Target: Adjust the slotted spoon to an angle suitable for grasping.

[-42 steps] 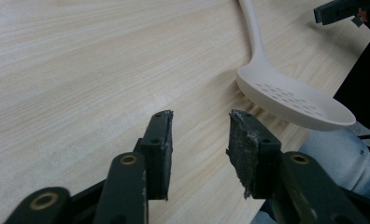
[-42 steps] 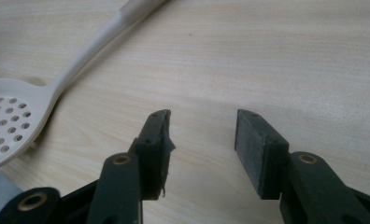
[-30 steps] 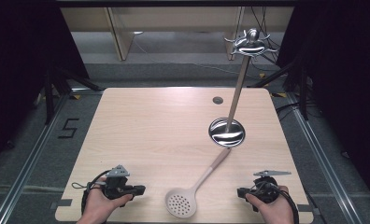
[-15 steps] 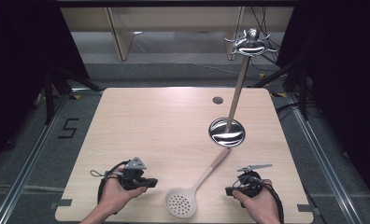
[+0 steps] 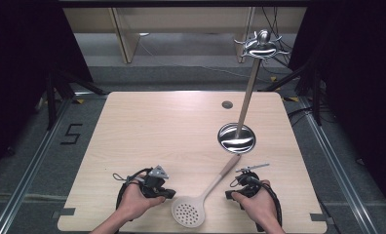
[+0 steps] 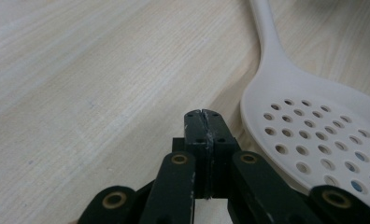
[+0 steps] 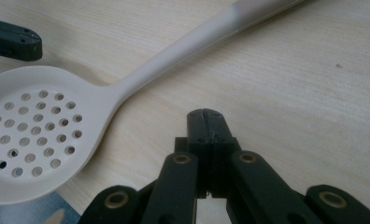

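Observation:
A cream slotted spoon point(image 5: 201, 202) lies flat near the table's front edge, its perforated bowl point(image 6: 314, 135) toward me and its handle point(image 7: 192, 42) angled up to the right. My left gripper point(image 5: 170, 193) rests on the table just left of the bowl, jaws pressed together with nothing between them point(image 6: 204, 114). My right gripper point(image 5: 228, 194) sits just right of the handle, also shut and empty point(image 7: 205, 114). Both point inward at the spoon without touching it.
A metal utensil stand point(image 5: 237, 137) with a round base, tall pole and hooked top point(image 5: 260, 45) stands at the right middle of the wooden table point(image 5: 162, 131). A small dark hole point(image 5: 227, 104) lies behind it. The floor beyond is dark.
Both hands have moved inward toward the spoon from the table's front corners. The spoon and stand have not moved.

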Demonstrator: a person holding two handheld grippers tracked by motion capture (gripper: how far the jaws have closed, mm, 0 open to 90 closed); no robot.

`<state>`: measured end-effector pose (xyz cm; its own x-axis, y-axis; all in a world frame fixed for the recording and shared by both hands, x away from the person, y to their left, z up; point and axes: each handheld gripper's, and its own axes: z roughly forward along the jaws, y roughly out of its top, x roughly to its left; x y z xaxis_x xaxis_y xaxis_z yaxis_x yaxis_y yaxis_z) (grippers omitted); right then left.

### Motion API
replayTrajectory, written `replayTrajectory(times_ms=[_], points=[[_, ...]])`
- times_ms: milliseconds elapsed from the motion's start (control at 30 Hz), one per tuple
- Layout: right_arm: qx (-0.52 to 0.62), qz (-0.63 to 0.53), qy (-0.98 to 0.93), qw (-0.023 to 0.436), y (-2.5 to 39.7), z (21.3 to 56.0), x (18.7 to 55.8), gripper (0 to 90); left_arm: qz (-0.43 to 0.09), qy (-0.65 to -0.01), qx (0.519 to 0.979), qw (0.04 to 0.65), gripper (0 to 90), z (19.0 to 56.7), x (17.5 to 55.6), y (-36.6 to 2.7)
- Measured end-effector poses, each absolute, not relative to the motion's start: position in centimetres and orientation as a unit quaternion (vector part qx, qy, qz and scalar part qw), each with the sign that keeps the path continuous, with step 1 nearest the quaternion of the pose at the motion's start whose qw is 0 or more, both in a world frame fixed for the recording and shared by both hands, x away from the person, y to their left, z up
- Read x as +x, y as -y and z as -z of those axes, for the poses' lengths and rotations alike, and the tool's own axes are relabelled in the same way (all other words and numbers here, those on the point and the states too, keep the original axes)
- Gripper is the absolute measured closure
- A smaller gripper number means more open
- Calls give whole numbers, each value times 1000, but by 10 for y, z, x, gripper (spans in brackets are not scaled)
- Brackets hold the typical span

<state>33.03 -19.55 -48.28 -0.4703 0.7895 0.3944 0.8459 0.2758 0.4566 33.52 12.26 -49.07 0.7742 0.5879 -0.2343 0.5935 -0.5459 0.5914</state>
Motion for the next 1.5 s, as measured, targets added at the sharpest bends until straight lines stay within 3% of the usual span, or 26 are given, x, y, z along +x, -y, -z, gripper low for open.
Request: replayTrajectory(times_ms=[967,1500], points=[[-576,302,760,7,206,476,337,834,30,-296,896,330,887,487,316,-106],[-615,287,733,-37,222,469,353,673,33,-225,917,327,870,480,290,-61]])
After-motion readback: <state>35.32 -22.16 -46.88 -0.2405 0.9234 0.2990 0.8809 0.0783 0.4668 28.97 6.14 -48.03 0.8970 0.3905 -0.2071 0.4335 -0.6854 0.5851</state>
